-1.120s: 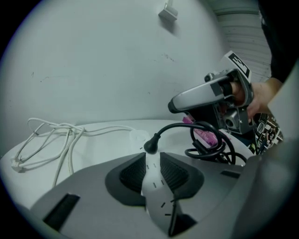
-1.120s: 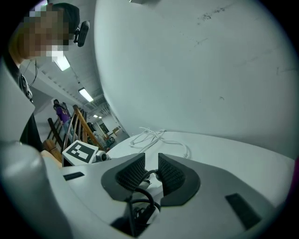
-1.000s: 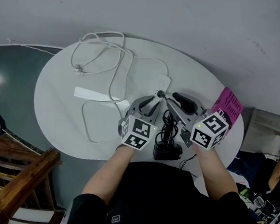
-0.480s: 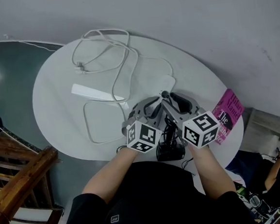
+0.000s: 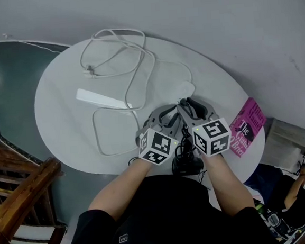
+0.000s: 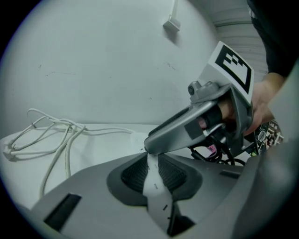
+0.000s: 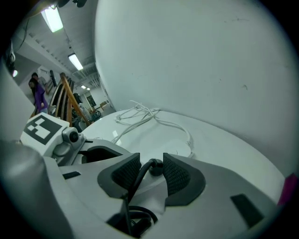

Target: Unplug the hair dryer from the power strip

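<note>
A white power strip (image 5: 185, 87) lies on the round white table (image 5: 67, 115), and its white cable (image 5: 132, 67) loops toward the back. My left gripper (image 5: 169, 114) has the strip's near end (image 6: 152, 179) between its pads; the jaws are closing and the pads (image 6: 135, 175) touch it. The hair dryer's black plug (image 7: 154, 167) stands in the strip between the pads of my right gripper (image 7: 152, 169), whose jaws are open with a gap on each side. The plug's black cord (image 7: 135, 217) runs back to the black hair dryer (image 5: 187, 166) at the table's near edge.
A long white bar (image 5: 100, 99) with its own cable loop lies left of the grippers. A pink book (image 5: 246, 126) overhangs the table's right edge. A wooden chair (image 5: 14, 184) stands at the lower left. A person (image 5: 302, 190) sits at the far lower right.
My right gripper has come down and left, close beside the left one, and its jaws have opened round the black plug. The left gripper has stayed put while its jaws narrowed.
</note>
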`<state>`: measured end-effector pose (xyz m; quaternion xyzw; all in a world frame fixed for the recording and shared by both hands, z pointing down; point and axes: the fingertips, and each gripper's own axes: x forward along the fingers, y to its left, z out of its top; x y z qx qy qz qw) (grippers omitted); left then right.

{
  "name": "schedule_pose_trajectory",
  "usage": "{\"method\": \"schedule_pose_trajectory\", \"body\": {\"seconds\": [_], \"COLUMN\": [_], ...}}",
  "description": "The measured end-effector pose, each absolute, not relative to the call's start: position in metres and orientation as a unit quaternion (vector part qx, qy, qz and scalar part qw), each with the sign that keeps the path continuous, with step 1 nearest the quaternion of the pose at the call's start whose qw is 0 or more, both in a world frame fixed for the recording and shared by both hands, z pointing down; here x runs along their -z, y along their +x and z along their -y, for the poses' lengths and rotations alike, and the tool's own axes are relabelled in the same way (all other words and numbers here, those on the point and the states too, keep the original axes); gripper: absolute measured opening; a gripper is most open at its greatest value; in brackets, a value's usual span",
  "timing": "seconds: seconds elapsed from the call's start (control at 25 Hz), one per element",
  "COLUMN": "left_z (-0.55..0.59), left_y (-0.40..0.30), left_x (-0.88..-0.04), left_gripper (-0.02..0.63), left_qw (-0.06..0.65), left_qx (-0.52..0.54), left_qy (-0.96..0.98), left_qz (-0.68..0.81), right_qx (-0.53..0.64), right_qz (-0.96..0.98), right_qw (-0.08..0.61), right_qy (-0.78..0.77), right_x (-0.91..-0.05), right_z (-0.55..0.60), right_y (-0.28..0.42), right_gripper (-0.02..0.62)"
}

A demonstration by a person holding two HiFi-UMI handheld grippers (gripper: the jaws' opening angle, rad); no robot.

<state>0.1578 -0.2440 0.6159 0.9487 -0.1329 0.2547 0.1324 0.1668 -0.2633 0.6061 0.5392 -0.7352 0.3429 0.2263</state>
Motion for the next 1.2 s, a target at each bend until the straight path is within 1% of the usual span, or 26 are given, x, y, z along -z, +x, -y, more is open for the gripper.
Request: {"method": "schedule_pose_trajectory", "body": {"seconds": [0.2,0.24,0.28,0.56,1.2], "left_z": [0.245,0.245,0.245,0.245,0.243], "left_y": [0.158,0.158,0.158,0.159,0.159], "left_x": [-0.616,-0.616,-0.615,-0.616,-0.617], "left_gripper": [0.072,0.072,0.071,0.071,0.068], "left_qw": [0.126,0.128,0.13,0.12,0.124], "left_qx": [-0.258,-0.256,-0.254,-0.261,-0.253], "left_qy": [0.95,0.95,0.95,0.95,0.951], "left_qz": [0.126,0.126,0.127,0.125,0.123], "right_qx": [-0.31,-0.302,-0.297,-0.279,-0.315], "right_qz": [0.735,0.736,0.737,0.738,0.732], "right_qw": [0.24,0.245,0.248,0.255,0.223], "right_qy": [0.553,0.555,0.555,0.558,0.561], "right_x": [-0.609,-0.609,-0.609,-0.604,-0.598], "right_z": [0.265,0.265,0.264,0.264,0.265], "right_y": [0.172,0.173,0.173,0.174,0.177], "right_gripper": [0.137,0.112,0.104,0.083,0.061]}}
